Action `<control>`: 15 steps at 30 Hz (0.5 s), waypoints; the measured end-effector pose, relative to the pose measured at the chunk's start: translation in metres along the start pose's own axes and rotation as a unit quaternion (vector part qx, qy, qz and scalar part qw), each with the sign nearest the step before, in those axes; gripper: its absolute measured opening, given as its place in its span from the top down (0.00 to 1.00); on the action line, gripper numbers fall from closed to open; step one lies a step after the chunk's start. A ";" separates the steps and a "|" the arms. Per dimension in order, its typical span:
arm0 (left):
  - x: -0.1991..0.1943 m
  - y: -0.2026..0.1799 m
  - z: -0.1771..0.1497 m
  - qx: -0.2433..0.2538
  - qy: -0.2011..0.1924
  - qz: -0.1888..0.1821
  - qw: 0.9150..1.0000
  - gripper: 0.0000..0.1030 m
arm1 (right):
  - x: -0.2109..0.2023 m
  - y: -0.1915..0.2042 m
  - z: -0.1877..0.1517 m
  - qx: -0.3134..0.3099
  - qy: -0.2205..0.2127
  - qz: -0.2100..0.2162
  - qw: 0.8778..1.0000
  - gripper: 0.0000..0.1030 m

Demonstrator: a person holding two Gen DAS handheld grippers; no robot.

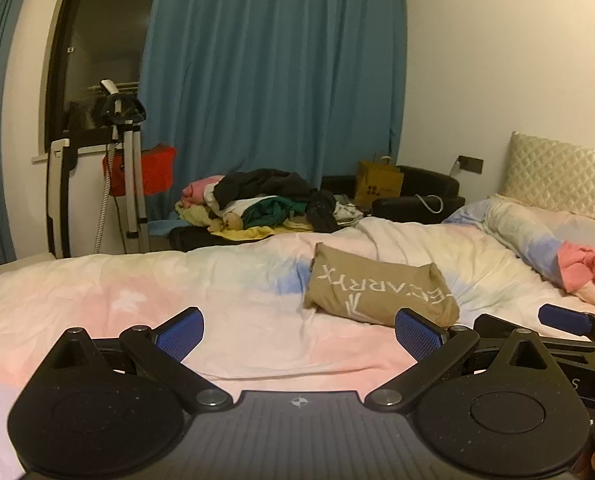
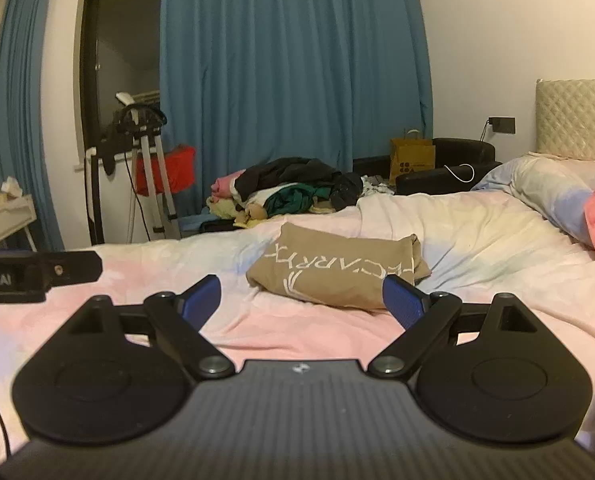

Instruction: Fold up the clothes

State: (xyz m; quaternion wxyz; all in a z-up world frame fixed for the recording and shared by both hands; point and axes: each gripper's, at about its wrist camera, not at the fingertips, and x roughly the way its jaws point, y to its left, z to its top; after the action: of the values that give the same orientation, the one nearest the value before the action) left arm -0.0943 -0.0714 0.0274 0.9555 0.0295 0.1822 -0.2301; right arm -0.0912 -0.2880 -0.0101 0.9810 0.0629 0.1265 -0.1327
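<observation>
Left wrist view first: the left gripper (image 1: 299, 336) hovers low over the bed (image 1: 97, 304), its two black arms splayed wide, ribbed blue pads (image 1: 181, 334) facing each other with nothing between them. The duvet under it is soft and rumpled, washed in pink, cream and pale blue. Just beyond the right pad lies the folded tan shirt (image 1: 377, 290), a plump rectangular bundle with white lettering across its top, resting flat on the cover and apart from the fingers. At the right edge, the right gripper (image 1: 565, 320) pokes in, one blue pad showing. Far off, a loose clothes heap (image 1: 265, 204) of black, green, yellow and pink fabric sits past the bed's far edge, in front of pleated blue curtains (image 1: 273, 80). A metal tripod (image 1: 127, 168) stands far left; a quilted cream headboard (image 1: 561, 176) rises far right.

Now the right wrist view: the right gripper (image 2: 301, 300) is spread wide too, empty. The tan bundle (image 2: 337, 276) sits just ahead between the pads' lines, nearer the right one, its edges rounded and slightly creased. The left gripper's black body (image 2: 37, 272) juts in from the left edge. A brown paper bag (image 2: 411, 158) stands far back beside a black chair (image 2: 463, 160).
</observation>
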 end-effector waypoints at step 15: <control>0.000 -0.001 -0.001 0.003 0.011 0.005 1.000 0.01 | 0.006 0.003 -0.002 -0.003 0.024 -0.009 1.000 0.13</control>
State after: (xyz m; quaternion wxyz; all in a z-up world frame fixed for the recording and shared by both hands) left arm -0.0952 -0.0725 0.0262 0.9545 0.0362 0.1920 -0.2253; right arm -0.0854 -0.2865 -0.0137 0.9767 0.0621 0.1511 -0.1395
